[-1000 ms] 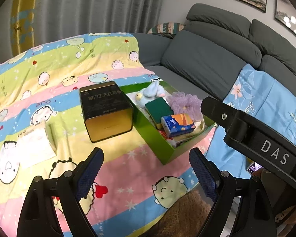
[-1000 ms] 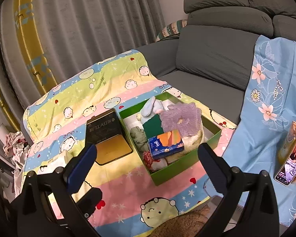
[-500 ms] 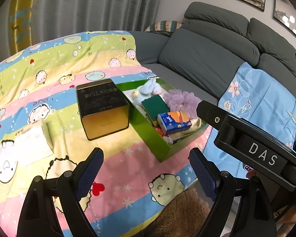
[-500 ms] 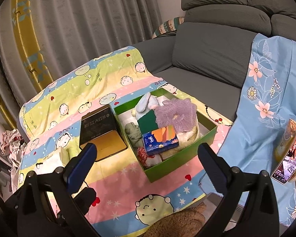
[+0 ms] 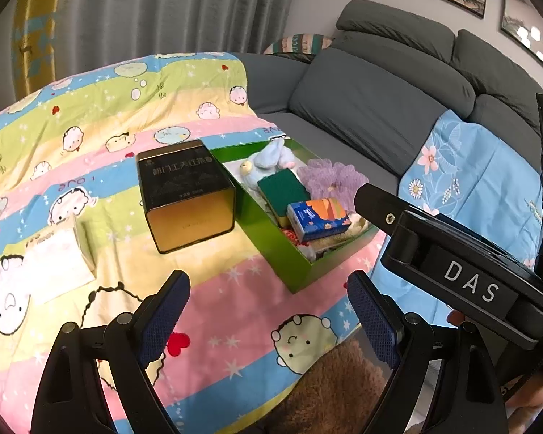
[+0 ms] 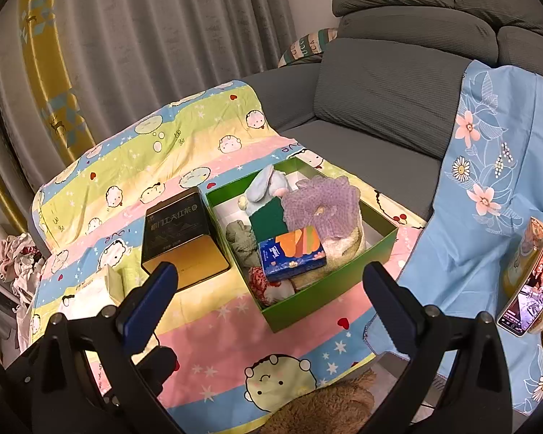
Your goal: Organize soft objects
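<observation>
Left wrist view: left hand-held gripper (image 5: pixel 268 311) released, ribbed blue pads spread, nothing between. Ahead on the cartoon-print blanket (image 5: pixel 101 126), a green box (image 5: pixel 271 242) holds a blue plush (image 5: pixel 271 161), green sponge (image 5: pixel 282 190), frilly purple puff (image 5: pixel 331 177) and tissue pack (image 5: pixel 318 217). A squarish metal tin (image 5: pixel 184 195) sits just beside it.

Right wrist view: right hand-held gripper (image 6: pixel 269 302) released, empty. Same box (image 6: pixel 329 285), packed; glossy tin (image 6: pixel 181 238) touching its left wall; phone (image 6: pixel 530 285) on blue floral cloth (image 6: pixel 488 166).
</observation>
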The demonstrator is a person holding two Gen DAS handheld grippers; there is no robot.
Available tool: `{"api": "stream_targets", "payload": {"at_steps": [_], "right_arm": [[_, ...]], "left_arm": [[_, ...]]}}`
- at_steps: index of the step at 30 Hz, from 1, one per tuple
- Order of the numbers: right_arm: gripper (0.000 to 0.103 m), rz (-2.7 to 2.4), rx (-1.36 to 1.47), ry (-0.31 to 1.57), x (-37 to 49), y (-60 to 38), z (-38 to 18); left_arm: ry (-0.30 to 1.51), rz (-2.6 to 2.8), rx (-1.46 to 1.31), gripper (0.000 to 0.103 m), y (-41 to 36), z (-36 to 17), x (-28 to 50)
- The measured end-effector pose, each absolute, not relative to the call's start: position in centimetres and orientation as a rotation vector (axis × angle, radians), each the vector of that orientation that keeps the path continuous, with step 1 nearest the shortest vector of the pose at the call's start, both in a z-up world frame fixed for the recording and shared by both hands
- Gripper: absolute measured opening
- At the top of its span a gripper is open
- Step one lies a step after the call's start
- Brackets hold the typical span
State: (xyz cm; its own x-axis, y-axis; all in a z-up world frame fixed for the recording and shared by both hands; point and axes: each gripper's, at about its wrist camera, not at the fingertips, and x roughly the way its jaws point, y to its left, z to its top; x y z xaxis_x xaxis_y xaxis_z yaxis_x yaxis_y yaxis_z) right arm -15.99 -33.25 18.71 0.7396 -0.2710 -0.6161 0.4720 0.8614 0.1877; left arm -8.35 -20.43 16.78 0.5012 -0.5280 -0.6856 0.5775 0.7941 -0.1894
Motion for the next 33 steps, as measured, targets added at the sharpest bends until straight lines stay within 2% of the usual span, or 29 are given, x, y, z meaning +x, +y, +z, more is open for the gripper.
{"api": "stream_targets", "payload": {"at_steps": [33], "right_arm": [[0.102, -0.448, 0.322, 0.63, -15.71, -33.42, 18.25]], "left_arm": [[0.817, -0.681, 0.068, 0.089, -20.27, 16.63, -8.74]]}}
